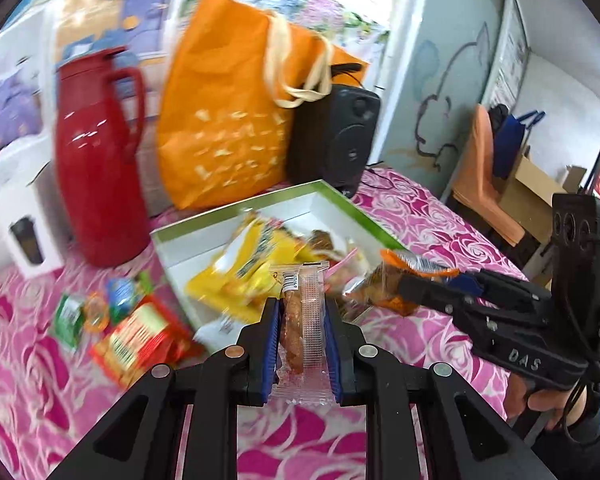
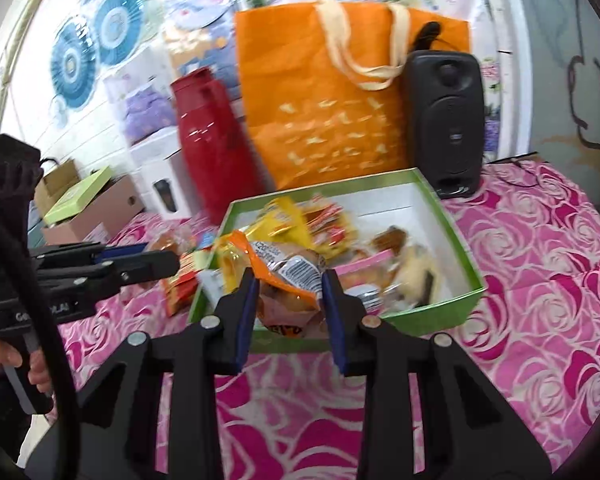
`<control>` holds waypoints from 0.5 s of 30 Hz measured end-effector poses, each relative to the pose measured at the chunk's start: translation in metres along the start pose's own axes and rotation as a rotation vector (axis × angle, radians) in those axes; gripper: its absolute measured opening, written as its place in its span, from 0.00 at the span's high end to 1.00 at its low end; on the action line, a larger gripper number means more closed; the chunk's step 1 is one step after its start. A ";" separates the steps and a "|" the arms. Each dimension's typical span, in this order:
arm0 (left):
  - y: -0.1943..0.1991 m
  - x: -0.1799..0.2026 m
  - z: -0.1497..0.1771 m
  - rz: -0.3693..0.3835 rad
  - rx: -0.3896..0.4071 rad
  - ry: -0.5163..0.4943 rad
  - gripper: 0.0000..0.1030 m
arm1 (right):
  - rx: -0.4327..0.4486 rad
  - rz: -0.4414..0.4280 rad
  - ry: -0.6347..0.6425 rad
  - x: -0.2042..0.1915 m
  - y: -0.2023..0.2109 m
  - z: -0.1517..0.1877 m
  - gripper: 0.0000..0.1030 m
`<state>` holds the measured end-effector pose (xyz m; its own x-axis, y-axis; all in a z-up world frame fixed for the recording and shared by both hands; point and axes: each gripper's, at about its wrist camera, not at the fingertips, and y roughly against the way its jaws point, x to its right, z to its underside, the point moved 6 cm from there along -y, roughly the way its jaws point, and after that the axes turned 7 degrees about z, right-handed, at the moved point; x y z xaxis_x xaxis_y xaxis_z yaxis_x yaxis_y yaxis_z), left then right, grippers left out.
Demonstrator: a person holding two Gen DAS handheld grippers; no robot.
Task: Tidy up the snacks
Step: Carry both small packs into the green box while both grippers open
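Observation:
My left gripper (image 1: pixel 302 320) is shut on a clear-wrapped pastry stick (image 1: pixel 300 320), held in front of the green-rimmed box (image 1: pixel 356 204). My right gripper (image 2: pixel 290 300) is shut on an orange-wrapped snack pack (image 2: pixel 288 276), held over the box's near edge (image 2: pixel 440 316); it also shows in the left wrist view (image 1: pixel 392 280). The box holds yellow packets (image 1: pixel 252 264) and several other wrapped snacks. A red packet (image 1: pixel 140 336) and small green packets (image 1: pixel 72 316) lie on the pink rose tablecloth left of the box.
A red thermos jug (image 1: pixel 100 160), an orange tote bag (image 1: pixel 236 108) and a black speaker (image 1: pixel 336 136) stand behind the box. A white carton (image 1: pixel 16 220) is at the far left. Cardboard boxes (image 2: pixel 96 208) sit beyond the table's left edge.

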<state>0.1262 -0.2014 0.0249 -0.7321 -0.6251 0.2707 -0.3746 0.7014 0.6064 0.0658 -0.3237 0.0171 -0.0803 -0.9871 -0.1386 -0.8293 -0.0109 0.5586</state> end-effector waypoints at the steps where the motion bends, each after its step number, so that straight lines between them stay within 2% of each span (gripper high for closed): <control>1: -0.005 0.004 -0.004 0.006 -0.005 -0.008 0.80 | 0.009 0.021 0.006 0.006 -0.003 -0.004 0.67; 10: -0.050 0.017 -0.024 0.023 -0.047 -0.028 0.80 | 0.019 0.129 -0.006 0.057 -0.044 -0.014 0.67; 13: -0.063 0.013 -0.026 0.025 -0.055 -0.018 0.79 | -0.020 0.154 0.025 0.059 -0.063 -0.010 0.64; 14: -0.064 0.011 -0.027 0.014 -0.047 -0.014 0.75 | -0.054 0.152 0.040 0.059 -0.070 -0.005 0.62; 15: -0.065 0.008 -0.027 -0.007 -0.040 -0.002 0.52 | -0.087 0.139 0.056 0.057 -0.075 0.001 0.50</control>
<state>0.1601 -0.2608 0.0078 -0.7307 -0.6291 0.2649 -0.3564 0.6826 0.6380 0.1227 -0.3788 -0.0336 -0.1578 -0.9874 -0.0105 -0.7611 0.1149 0.6383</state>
